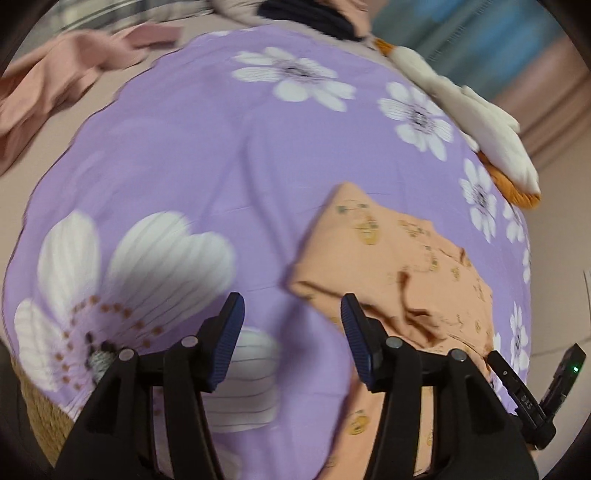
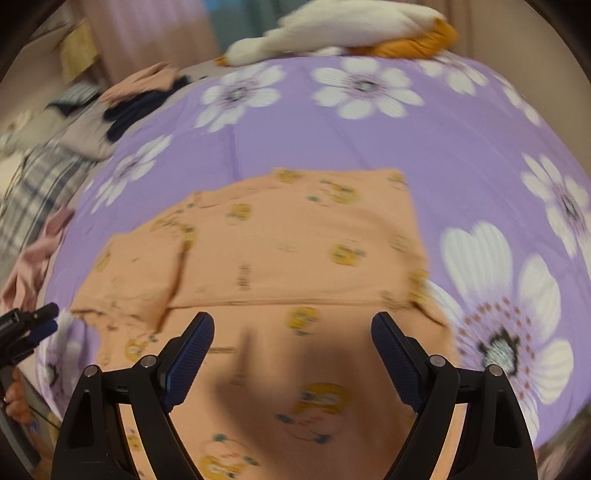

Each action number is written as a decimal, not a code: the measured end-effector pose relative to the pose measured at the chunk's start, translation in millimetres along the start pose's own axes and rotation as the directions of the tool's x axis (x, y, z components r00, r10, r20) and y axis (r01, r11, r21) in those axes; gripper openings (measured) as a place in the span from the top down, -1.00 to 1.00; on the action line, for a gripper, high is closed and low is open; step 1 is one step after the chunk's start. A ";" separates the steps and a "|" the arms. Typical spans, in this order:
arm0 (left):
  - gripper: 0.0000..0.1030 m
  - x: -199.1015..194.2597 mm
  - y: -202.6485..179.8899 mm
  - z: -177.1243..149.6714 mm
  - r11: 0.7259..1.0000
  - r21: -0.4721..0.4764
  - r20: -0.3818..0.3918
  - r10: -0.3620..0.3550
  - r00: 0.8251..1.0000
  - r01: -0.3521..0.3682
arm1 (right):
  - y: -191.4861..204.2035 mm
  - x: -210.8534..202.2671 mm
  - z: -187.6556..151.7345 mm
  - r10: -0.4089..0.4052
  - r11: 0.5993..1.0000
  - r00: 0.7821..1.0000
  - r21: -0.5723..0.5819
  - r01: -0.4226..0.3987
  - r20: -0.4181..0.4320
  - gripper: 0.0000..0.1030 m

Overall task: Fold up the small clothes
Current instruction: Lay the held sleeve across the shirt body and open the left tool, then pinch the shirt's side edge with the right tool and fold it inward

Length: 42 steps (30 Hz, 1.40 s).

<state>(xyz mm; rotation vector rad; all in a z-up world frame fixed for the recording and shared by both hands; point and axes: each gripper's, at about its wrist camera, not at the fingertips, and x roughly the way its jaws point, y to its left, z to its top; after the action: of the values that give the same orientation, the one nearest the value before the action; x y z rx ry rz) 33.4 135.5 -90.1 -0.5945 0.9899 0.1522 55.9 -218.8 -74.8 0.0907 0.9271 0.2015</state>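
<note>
A small orange garment with yellow cartoon prints (image 2: 280,254) lies spread on a purple floral sheet (image 2: 424,147), with one sleeve folded over at its left. It also shows in the left wrist view (image 1: 406,266) at the right. My right gripper (image 2: 291,328) is open and empty, hovering over the garment's near part. My left gripper (image 1: 291,306) is open and empty above the sheet, just left of the garment's edge. The left gripper also shows at the left edge of the right wrist view (image 2: 40,321).
A white and orange plush toy (image 2: 343,29) lies at the sheet's far edge; it also shows in the left wrist view (image 1: 476,122). A pink garment (image 1: 55,81) and dark and plaid clothes (image 2: 74,122) lie beside the sheet. A woven mat edge (image 1: 40,417) shows at lower left.
</note>
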 end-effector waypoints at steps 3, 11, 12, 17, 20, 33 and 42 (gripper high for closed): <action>-0.03 -6.3 7.7 0.5 1.000 -0.010 0.006 0.015 1.000 -0.014 | 23.4 7.9 4.3 0.034 0.998 0.999 -0.060 -0.034 -0.009 -0.68; -0.03 -19.6 23.3 -3.6 1.000 -0.031 0.023 -0.004 1.000 0.005 | 66.5 29.3 14.0 0.054 0.983 0.997 -0.175 -0.062 -0.054 -0.68; -0.03 -19.7 25.7 -4.2 0.999 -0.034 0.021 -0.002 1.000 0.002 | 70.4 32.1 15.3 0.054 0.980 0.997 -0.186 -0.064 -0.060 -0.68; -0.03 -20.8 38.0 -8.1 0.999 -0.051 0.012 0.002 1.000 -0.001 | 93.5 41.3 15.5 0.041 0.966 0.996 -0.252 -0.058 -0.074 -0.68; -0.03 -21.0 44.7 -10.9 0.998 -0.063 0.004 0.003 1.000 -0.003 | 106.3 48.4 14.0 0.030 0.952 0.997 -0.302 -0.052 -0.077 -0.51; -0.03 -25.7 51.5 -15.5 0.997 -0.078 -0.005 -0.017 1.000 0.016 | 120.1 55.1 14.6 0.005 0.936 0.998 -0.351 -0.027 -0.061 0.57; -0.03 -27.6 43.9 -18.7 0.997 -0.059 -0.012 -0.042 0.999 0.041 | 109.6 18.2 37.9 0.110 0.960 0.993 -0.262 -0.096 0.043 0.70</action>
<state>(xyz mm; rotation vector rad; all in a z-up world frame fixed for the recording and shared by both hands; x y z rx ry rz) -12.5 165.9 -92.6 -0.6704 0.9879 0.1408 82.3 -107.6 -48.4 -0.0982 0.8327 0.4139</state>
